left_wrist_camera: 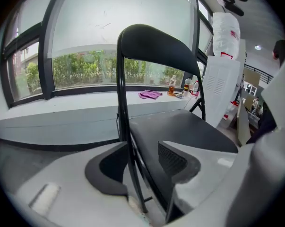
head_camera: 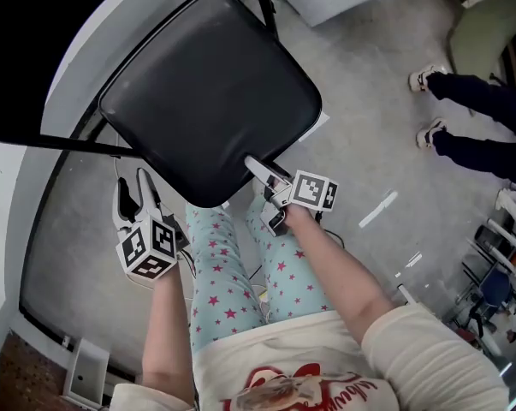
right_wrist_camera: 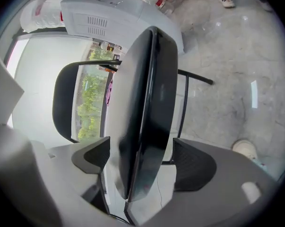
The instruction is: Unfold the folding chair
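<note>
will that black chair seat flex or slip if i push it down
Likely stiff: the seat shows a thin, hard-looking edge between the right gripper's open jaws. Its glossy surface may slip. It probably pivots on the tube frame, not bends.

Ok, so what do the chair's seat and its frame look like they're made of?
The seat looks like black vinyl or leatherette over padding: smooth, softly shiny skin, rounded edges. The frame is thin black tubing, likely painted metal, given its glossy highlights.

right tongs (head_camera: 264, 173) at the edge of the black chair seat (head_camera: 210, 92), left tongs (head_camera: 133, 197) just beside it
</note>
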The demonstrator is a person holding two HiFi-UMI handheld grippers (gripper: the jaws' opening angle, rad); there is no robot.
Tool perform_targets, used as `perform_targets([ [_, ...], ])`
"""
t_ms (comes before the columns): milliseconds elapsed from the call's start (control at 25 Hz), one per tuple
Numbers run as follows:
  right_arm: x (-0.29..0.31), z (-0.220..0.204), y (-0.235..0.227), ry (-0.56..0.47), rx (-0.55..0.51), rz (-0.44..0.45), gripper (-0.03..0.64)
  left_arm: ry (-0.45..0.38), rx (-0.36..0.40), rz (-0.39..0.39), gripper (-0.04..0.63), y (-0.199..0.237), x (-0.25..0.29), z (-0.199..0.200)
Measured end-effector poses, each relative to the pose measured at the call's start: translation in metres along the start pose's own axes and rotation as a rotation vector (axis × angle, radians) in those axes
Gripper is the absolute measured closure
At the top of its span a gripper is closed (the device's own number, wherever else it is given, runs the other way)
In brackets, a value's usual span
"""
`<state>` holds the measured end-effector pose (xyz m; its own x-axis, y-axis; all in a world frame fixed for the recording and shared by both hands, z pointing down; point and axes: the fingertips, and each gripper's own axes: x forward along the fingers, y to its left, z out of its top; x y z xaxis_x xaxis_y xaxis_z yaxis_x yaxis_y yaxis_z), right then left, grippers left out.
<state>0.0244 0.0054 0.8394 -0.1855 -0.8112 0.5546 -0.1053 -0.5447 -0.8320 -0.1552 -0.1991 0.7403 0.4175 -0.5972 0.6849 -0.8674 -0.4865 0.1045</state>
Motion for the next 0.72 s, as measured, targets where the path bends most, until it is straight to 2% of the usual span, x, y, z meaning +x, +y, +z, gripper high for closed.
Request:
perform_targets([
  [200,-0.034,0.007,0.013,-0.017,0.005,-0.085,0.18,0.007,0.01,-0.065,0.402,-0.043,-0.029,0.007],
  [360,-0.053,0.02,0.049,0.023,-0.028,-0.088,0.192,-0.047,-0.015,-0.063,0.402,-0.061,-0.048,0.036],
  [520,-0.074,0.022,0.104,0.101,-0.16,-0.075,0.243,-0.078,-0.028,-0.052,0.402,-0.073,-0.08,0.064],
  [720,-0.096,0.021,0.185,0.128,-0.338,0.0,0.29,-0.087,-0.087,-0.026,0.416,-0.083,-0.126,0.088],
])
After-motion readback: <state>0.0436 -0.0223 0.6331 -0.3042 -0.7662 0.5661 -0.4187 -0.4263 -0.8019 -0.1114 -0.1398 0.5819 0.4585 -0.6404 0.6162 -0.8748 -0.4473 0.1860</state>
